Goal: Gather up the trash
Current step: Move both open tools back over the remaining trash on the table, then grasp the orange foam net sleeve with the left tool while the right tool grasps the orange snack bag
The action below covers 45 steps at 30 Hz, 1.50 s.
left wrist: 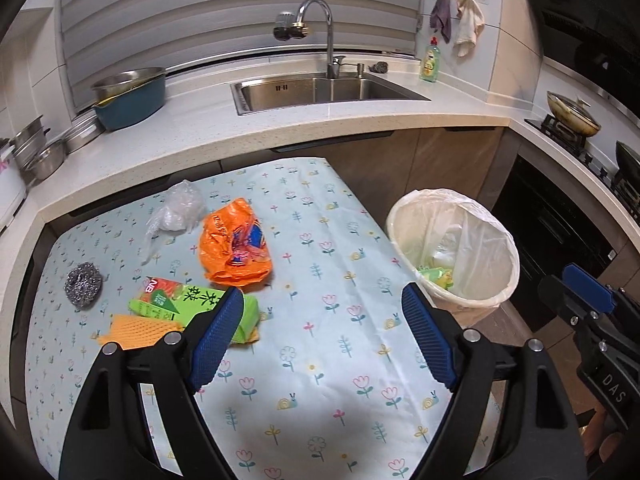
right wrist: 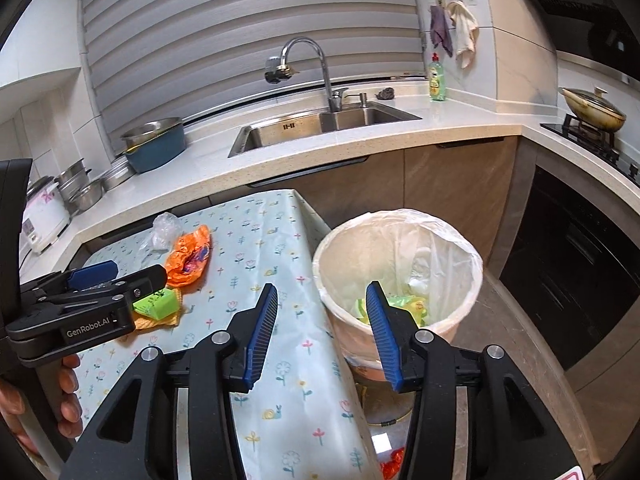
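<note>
Holding nothing at all, the left gripper (left wrist: 322,312) is spreading its blue fingers (left wrist: 218,340) wide apart over the flowery tablecloth (left wrist: 320,240). Only bare cloth is showing between them. The right gripper (right wrist: 322,312) is also empty, with its fingers partly apart, and it is hanging by the table edge right next to the bin (right wrist: 400,232). A white bag is lining the bin, and some yellow-green trash (right wrist: 412,304) is already lying at the bottom. More trash is waiting on the table. A green box (left wrist: 192,304) is lying just beside the left finger, resting on an orange net (left wrist: 136,330). A crumpled orange bag (left wrist: 236,244) is sitting a little farther back, near the middle of the table. A clear plastic bag (left wrist: 176,212) is lying behind that one, close to the counter. A shiny metal scrubber (left wrist: 83,283) is sitting off to the far side, apart from the rest. So it looks like one piece is in and the hands are getting ready for the next one. The next move is probably reaching to the green box or the orange bag, closing the fingers on it, and carrying it over the bin.
</note>
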### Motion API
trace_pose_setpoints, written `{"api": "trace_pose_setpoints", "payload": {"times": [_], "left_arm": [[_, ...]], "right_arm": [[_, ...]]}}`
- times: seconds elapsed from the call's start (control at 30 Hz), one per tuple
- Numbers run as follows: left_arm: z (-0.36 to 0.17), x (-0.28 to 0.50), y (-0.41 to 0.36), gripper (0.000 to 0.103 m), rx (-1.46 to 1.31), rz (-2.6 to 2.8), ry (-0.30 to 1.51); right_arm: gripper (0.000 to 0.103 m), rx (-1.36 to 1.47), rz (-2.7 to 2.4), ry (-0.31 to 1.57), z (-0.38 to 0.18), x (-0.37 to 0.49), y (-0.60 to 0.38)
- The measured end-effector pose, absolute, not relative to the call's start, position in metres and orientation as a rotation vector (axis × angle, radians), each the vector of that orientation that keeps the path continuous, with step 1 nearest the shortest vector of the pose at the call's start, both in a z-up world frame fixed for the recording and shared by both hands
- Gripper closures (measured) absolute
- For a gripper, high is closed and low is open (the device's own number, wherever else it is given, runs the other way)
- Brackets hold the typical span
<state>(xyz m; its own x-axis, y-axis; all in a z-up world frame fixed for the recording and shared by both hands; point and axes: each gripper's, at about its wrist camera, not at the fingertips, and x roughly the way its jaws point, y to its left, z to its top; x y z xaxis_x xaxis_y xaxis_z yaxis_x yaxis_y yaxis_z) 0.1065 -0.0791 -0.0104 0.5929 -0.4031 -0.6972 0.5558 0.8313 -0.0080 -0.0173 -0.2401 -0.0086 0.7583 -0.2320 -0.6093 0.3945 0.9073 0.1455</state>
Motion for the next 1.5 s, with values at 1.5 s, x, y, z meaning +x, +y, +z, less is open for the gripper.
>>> {"api": "trace_pose_setpoints", "payload": {"times": [1.5], "left_arm": [[-0.077,0.192,0.068,0.017,-0.028,-0.161,0.963]], "right_arm": [[0.051,0.225,-0.036,0.733,-0.056,0.125,-0.140]]}}
